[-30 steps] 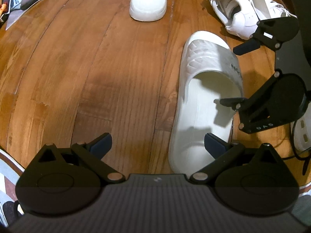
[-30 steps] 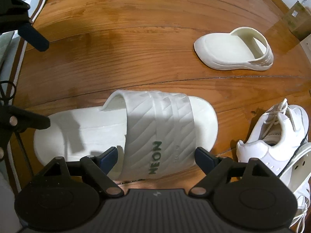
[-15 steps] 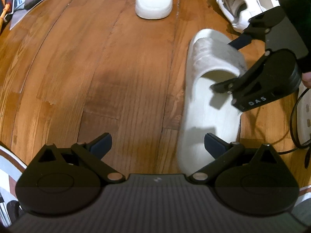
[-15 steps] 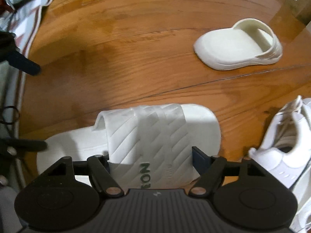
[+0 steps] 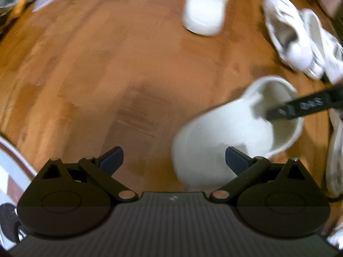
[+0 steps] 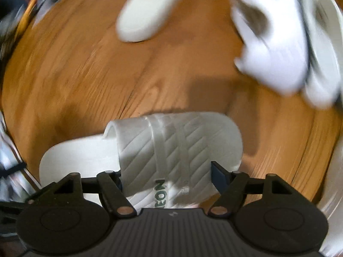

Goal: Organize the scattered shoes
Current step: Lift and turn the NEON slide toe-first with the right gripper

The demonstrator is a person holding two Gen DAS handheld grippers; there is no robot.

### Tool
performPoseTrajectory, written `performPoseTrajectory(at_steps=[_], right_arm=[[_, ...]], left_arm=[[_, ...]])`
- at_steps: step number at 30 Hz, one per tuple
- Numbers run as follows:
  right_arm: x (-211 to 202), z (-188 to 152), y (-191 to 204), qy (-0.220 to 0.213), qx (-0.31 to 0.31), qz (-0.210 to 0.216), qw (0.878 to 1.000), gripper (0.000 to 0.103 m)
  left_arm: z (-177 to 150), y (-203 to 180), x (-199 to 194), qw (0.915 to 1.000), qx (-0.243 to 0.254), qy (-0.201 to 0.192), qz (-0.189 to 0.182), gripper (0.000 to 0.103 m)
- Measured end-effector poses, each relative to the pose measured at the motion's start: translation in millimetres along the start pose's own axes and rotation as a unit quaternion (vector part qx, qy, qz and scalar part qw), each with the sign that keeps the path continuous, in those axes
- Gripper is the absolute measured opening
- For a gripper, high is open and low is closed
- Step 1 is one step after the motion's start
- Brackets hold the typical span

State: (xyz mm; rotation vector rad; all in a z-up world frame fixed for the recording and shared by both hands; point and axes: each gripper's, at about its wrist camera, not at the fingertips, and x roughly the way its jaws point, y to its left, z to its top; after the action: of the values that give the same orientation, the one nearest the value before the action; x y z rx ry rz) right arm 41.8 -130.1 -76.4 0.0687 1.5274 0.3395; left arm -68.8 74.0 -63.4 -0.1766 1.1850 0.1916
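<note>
The right gripper (image 6: 166, 172) is gripping the white slide sandal (image 6: 150, 156) across its ribbed strap; its fingers (image 6: 218, 174) have just been closing, with the strap between them. The sandal is sitting over the wooden floor (image 6: 150, 75), directly ahead of these fingers, its long axis running crosswise to them, heel to the left. Whether it is clear of the floor cannot be told. The left gripper (image 5: 173, 157) is standing open and empty beside the sandal's heel. A clog (image 5: 205, 6) and sneakers (image 5: 300, 34) are lying well apart beyond. Judgement: the right hand is the carrier.
</note>
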Motion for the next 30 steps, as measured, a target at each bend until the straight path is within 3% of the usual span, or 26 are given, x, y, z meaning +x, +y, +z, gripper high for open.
performPoseTrajectory(at_steps=[2,4,7,8,11,15,17,19,22,26,28,30], right_arm=[[-1.7,-6.3,-4.5,0.003,0.052,0.006,0.999,0.075],[0.1,-14.6,-15.3,0.026,0.145,0.041,0.988,0.080],[13.1,-32.0,-36.5,0.080,0.282,0.159,0.943,0.088],[14.0,-37.0,-38.3,0.085,0.299,0.182,0.933,0.090],[3.4,-47.9,-33.1,0.068,0.292,0.210,0.931,0.085],[-30.1,-47.1,-12.4,0.024,0.155,0.276,0.948,0.084],[-46.6,-40.1,-2.3,-0.034,0.049,0.252,0.966,0.084],[-55.2,-38.5,9.7,-0.109,-0.088,0.182,0.973,0.084],[-42.2,-43.1,18.7,-0.130,-0.248,0.125,0.952,0.083],[-21.9,-57.2,32.4,-0.122,-0.347,0.069,0.927,0.084],[-19.1,-61.3,41.8,-0.114,-0.380,0.057,0.916,0.090],[-14.4,-64.7,50.7,-0.109,-0.412,0.042,0.904,0.092]], left_arm=[[2.8,6.7,-9.1,0.9997,-0.016,-0.020,-0.004,0.103],[3.5,10.1,-13.0,0.9991,-0.026,-0.033,0.001,0.103],[4.4,15.0,-18.1,0.9984,-0.033,-0.044,0.009,0.103],[4.6,16.5,-18.9,0.9982,-0.035,-0.047,0.009,0.103],[6.0,20.0,-16.5,0.9984,-0.041,-0.039,-0.006,0.103],[5.1,22.9,-10.6,0.9986,-0.044,-0.021,-0.021,0.103],[4.8,24.4,-9.1,0.9983,-0.051,-0.015,-0.026,0.103],[4.1,25.9,-8.1,0.9980,-0.055,-0.010,-0.030,0.103],[3.4,27.3,-5.1,0.9971,-0.063,0.000,-0.044,0.103],[2.9,31.7,1.2,0.9928,-0.081,0.019,-0.086,0.103],[1.6,34.0,2.7,0.9889,-0.094,0.024,-0.112,0.103],[1.6,31.4,0.7,0.9911,-0.087,0.020,-0.099,0.103]])
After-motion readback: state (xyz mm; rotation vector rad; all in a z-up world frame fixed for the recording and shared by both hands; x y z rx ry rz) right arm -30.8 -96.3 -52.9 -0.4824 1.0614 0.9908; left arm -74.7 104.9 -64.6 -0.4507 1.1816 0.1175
